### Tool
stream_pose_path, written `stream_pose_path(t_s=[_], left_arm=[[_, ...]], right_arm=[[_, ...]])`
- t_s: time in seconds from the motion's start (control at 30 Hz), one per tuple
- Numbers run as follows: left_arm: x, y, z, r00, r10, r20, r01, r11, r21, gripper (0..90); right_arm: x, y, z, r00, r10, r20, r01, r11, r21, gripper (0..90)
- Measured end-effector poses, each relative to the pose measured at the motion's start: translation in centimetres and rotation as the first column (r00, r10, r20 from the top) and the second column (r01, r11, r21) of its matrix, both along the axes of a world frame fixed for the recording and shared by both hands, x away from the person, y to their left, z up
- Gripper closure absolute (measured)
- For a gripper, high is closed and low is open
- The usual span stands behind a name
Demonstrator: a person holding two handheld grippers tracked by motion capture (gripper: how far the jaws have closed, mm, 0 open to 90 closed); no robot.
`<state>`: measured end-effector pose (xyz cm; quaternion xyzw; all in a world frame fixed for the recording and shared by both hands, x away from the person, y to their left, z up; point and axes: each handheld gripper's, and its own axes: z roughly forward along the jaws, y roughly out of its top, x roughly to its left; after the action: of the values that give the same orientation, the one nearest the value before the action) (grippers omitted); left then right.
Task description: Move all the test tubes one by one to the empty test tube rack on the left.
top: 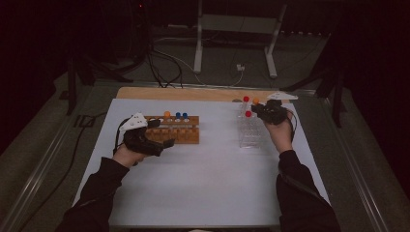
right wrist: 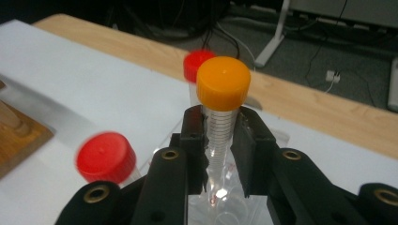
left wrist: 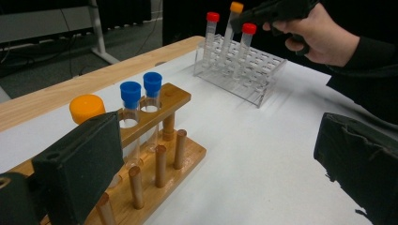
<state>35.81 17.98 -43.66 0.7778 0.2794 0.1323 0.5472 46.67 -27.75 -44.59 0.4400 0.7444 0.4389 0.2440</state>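
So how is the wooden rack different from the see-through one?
The wooden rack is brown and solid, with pegs along its front; the clear rack is transparent plastic with a grid of many small holes. The wooden rack holds two blue-capped tubes and one orange-capped tube; the clear rack has red-capped tubes. At the clear rack the right gripper grips an orange-capped tube; the left gripper is open beside the wooden rack. Both stand on the white table.

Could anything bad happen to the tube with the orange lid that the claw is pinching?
Maybe. The right claw grips the orange-capped clear plastic tube just under its cap, so it might slip or tilt. Two red-capped clear tubes stand close beside it in the clear plastic rack; a sideways move could knock them.
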Motion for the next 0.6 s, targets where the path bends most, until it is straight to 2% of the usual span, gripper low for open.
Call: stream_pose_path(t_s=[0.27,0.47,0.6], left_arm=[[0.0,0.0,0.1,1.0000,-0.004,0.000,0.004,1.0000,-0.002,2.5],[-0.1,-0.1,0.2,0.9999,-0.011,-0.001,0.011,0.9999,0.001,2.5],[-0.2,-0.2,0.2,0.9999,-0.013,0.001,0.013,0.9999,0.000,2.5]], right_arm=[[-0.9,-0.3,2.4,0.9988,0.007,0.049,-0.007,1.000,-0.002,74.3],[-1.8,-0.4,3.8,0.9966,0.017,0.080,-0.013,0.999,-0.050,74.3],[-2.6,-0.6,4.5,0.9962,0.022,0.085,-0.017,0.998,-0.056,74.3]])
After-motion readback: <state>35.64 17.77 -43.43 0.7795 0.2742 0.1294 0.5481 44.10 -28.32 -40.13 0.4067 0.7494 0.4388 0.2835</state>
